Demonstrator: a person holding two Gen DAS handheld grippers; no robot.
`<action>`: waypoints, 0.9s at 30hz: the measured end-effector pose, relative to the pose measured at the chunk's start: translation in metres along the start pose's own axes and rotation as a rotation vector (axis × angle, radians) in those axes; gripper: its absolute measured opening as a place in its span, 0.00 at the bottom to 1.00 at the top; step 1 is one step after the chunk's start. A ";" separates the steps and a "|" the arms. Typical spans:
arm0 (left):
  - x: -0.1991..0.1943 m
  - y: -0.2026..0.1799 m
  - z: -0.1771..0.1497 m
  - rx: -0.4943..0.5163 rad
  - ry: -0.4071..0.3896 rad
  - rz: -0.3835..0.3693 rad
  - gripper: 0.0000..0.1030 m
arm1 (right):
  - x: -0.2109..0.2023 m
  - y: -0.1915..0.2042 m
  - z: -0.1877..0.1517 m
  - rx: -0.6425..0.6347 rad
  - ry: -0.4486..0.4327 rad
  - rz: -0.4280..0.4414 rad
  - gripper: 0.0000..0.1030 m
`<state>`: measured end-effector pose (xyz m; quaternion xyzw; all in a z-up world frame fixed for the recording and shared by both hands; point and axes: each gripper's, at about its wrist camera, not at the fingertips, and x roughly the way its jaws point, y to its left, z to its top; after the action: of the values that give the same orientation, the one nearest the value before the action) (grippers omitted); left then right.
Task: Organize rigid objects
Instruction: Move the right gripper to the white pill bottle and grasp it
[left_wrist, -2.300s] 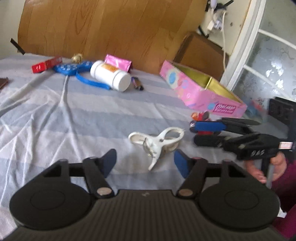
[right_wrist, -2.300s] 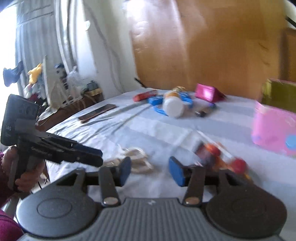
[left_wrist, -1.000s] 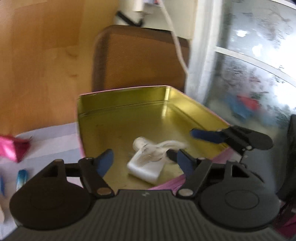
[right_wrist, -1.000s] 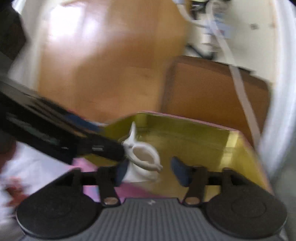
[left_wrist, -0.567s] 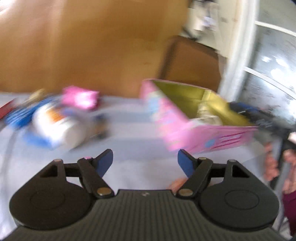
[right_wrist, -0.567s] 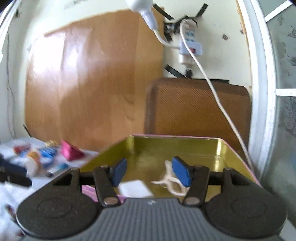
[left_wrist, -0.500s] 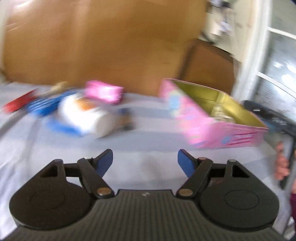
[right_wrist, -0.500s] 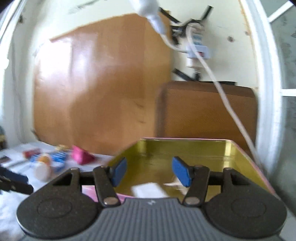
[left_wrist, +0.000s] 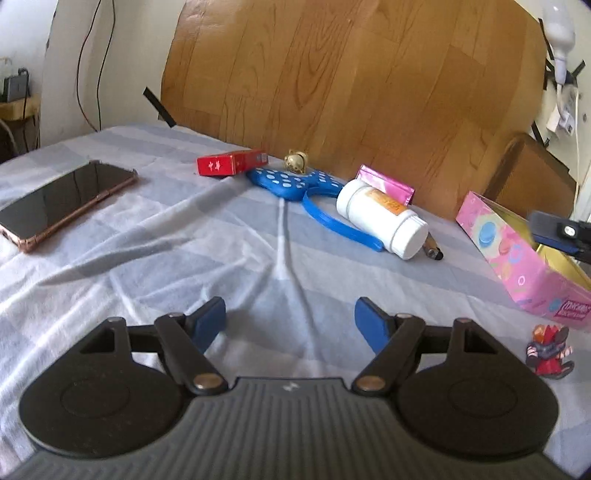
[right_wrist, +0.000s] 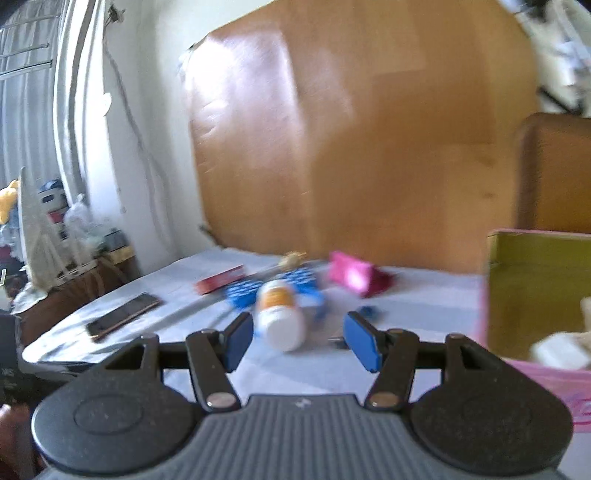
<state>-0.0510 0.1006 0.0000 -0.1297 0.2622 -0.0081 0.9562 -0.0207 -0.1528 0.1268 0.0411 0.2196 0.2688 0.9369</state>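
Note:
My left gripper (left_wrist: 290, 323) is open and empty above the striped sheet. My right gripper (right_wrist: 299, 341) is open and empty; its tip (left_wrist: 554, 232) shows over the pink tin box (left_wrist: 517, 254) in the left wrist view. The box (right_wrist: 532, 295) holds white items (right_wrist: 561, 349). On the sheet lie a white bottle (left_wrist: 384, 218) (right_wrist: 280, 314), a blue spotted hairband (left_wrist: 314, 195), a red box (left_wrist: 231, 162), a gold bell (left_wrist: 295, 160), a pink packet (left_wrist: 386, 186), a small lighter (left_wrist: 433, 251) and a small red figure (left_wrist: 548, 349).
A phone (left_wrist: 59, 201) lies on the sheet at the left. A wooden headboard (left_wrist: 351, 81) stands behind the objects. A brown box (left_wrist: 528, 177) is behind the pink tin. A side table with clutter (right_wrist: 55, 251) is at the far left.
The white clip went into the pink tin and was let go. Both grippers then swung left, away from the tin, toward the objects on the sheet. The right view is still blurred.

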 end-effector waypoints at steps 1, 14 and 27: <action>-0.001 0.000 0.000 -0.001 -0.002 -0.004 0.76 | 0.009 0.007 0.002 0.007 0.011 0.005 0.56; 0.001 0.007 -0.001 -0.047 -0.012 -0.041 0.77 | 0.125 0.024 -0.005 0.135 0.080 -0.170 0.59; 0.003 0.001 -0.002 -0.004 0.006 -0.101 0.80 | 0.143 0.024 -0.019 0.122 0.136 -0.208 0.54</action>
<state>-0.0500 0.1007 -0.0034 -0.1448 0.2582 -0.0563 0.9535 0.0679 -0.0584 0.0591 0.0564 0.3017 0.1587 0.9384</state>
